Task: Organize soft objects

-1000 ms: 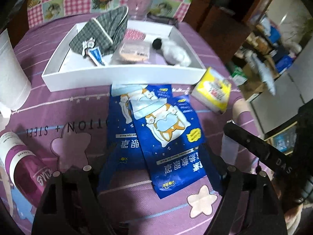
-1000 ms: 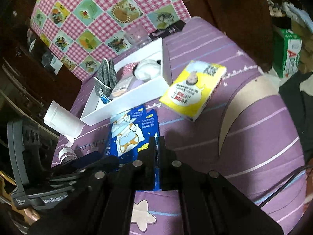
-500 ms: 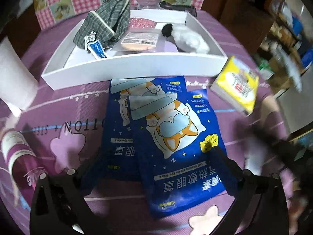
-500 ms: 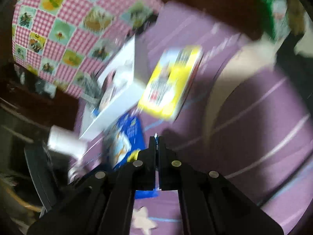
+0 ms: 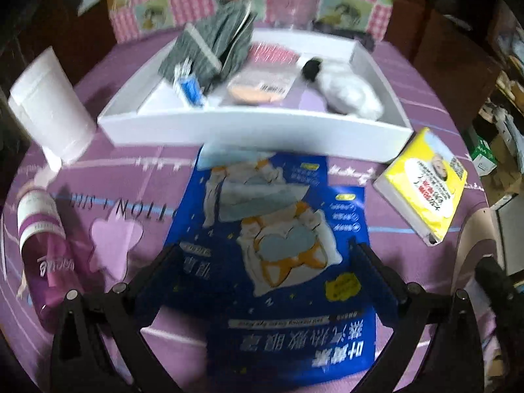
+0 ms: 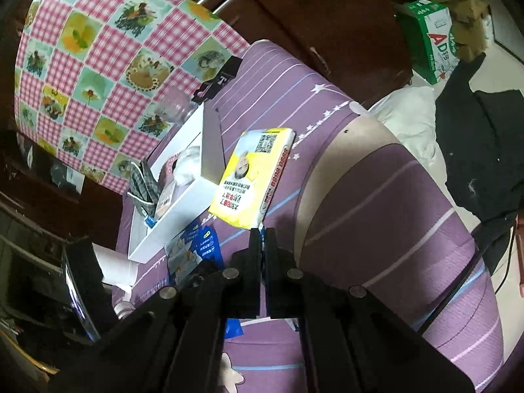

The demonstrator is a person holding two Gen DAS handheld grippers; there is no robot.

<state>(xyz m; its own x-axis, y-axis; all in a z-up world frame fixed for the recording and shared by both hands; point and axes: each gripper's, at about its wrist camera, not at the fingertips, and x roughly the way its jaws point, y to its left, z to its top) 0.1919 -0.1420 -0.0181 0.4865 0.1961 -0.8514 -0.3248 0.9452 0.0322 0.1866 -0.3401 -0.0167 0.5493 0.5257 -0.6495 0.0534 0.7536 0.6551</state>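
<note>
Two overlapping blue eye-mask packets (image 5: 275,239) lie on the purple cloth in front of a white tray (image 5: 255,127). The tray holds a grey checked pouch (image 5: 213,49), a flat peach packet (image 5: 258,88) and a white plush toy (image 5: 347,91). A yellow tissue pack (image 5: 422,183) lies right of the tray. My left gripper (image 5: 265,252) is open, its fingers straddling the packets just above them. My right gripper (image 6: 262,234) is shut and empty, its tips near the tissue pack (image 6: 252,177) and the packets (image 6: 193,249).
A white paper roll (image 5: 49,104) and a purple tube (image 5: 46,245) lie at the left. The tray's side wall (image 6: 211,147) shows in the right wrist view. A checked pink cloth (image 6: 98,65) hangs behind. The table's rounded edge (image 6: 327,170) drops to a cluttered floor at the right.
My left gripper has moved forward and lower over the blue packets, still open. My right gripper has swung and rolled, staying shut, toward the tissue pack.
</note>
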